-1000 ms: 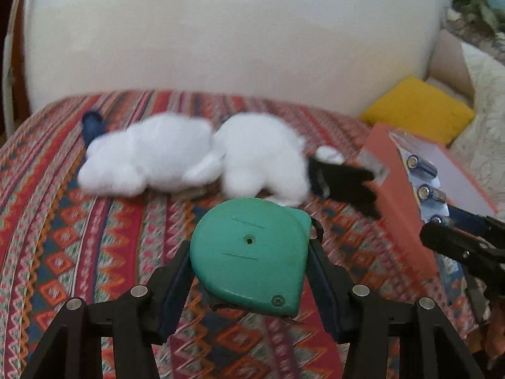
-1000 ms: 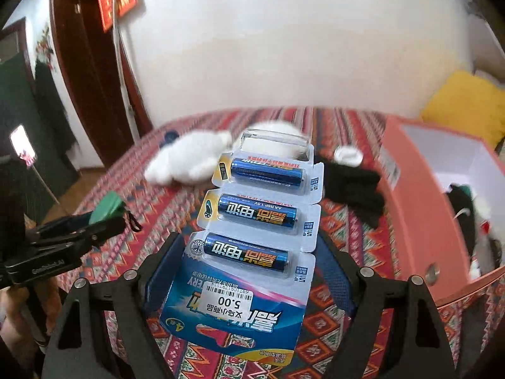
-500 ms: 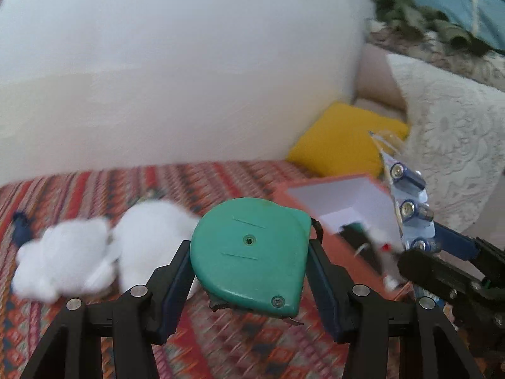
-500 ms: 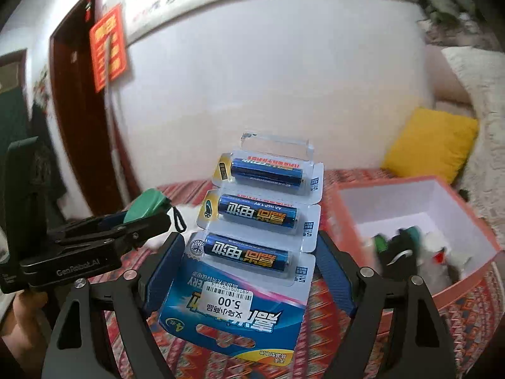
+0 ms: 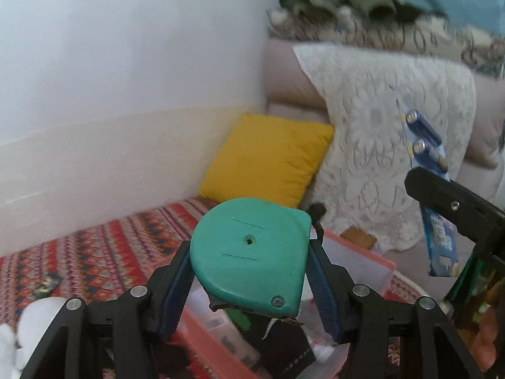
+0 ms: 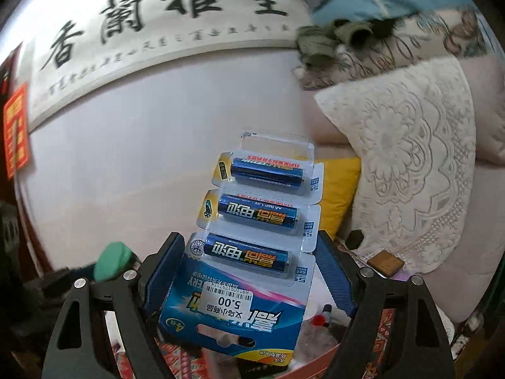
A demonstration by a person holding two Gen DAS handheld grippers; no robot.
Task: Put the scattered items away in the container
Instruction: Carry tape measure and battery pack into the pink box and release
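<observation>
1. Wall [image 6: 132, 132] of pale colour is seen filling the background of both wrist views; a long calligraphy banner [image 6: 164, 19] is hung across its upper part, and a red paper sign [image 6: 17, 132] is fixed at the left edge.
2. Sofa back [image 5: 391, 164] is draped with a white lace cover [image 6: 419, 170], and a yellow cushion [image 5: 268, 158] is propped beside it against the wall.
3. Striped red patterned bedspread [image 5: 94, 252] is laid over the surface below, with a white plush toy [image 5: 28, 325] partly shown at the lower left of the left wrist view.
4. Orange container [image 5: 363, 252], open-topped, is placed directly beneath both grippers; several small items are seen inside it, too blurred to tell apart.
5. Left gripper [image 5: 249, 281] is held above the container, its jaws clamped on either side of a green tape measure [image 5: 249, 252], which is kept clear of the box.
6. Right gripper [image 6: 249, 271] is held just to the right of the left one, its jaws closed on the lower edges of a battery pack [image 6: 252, 246] carrying three blue cells; the pack is held upright over the container's opening.
7. Small brown object [image 6: 385, 263] is seen resting on the sofa seat near the lace cover.
</observation>
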